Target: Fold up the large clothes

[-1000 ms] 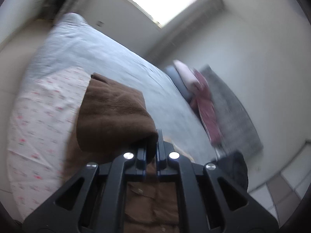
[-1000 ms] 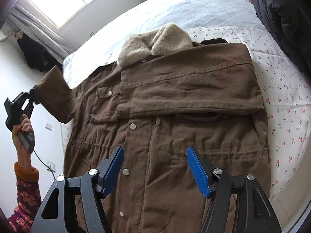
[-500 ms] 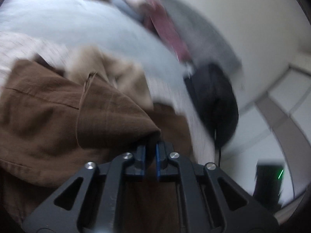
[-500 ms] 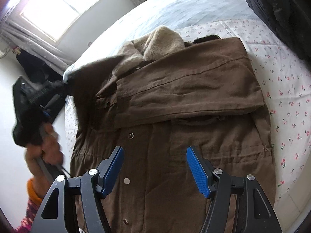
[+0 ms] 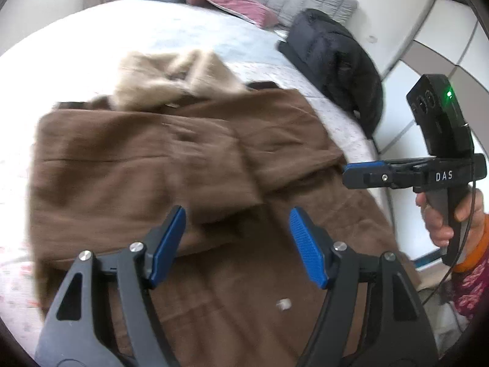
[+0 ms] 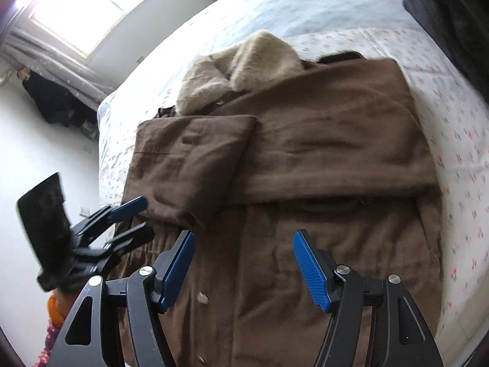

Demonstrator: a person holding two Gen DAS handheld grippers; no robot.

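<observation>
A brown coat with a beige fur collar lies front-up on the bed. Both sleeves are folded across its chest, and the left sleeve lies on top with its cuff pointing toward me. My left gripper hovers just short of that cuff; its jaws are opening with nothing between them. The right wrist view shows the left gripper at the coat's left edge. My right gripper stands open over the coat's button front, holding nothing. The left wrist view has the right gripper edge-on at the right, held in a hand.
The bed has a floral sheet under the coat and a pale blue cover behind. A black padded jacket lies at the bed's far right corner, near pillows. A window is at the back left, with dark clothes below it.
My left gripper swung the left sleeve from out at the side across the coat's chest, then let it go and opened. The right gripper shifted slightly over the coat.
</observation>
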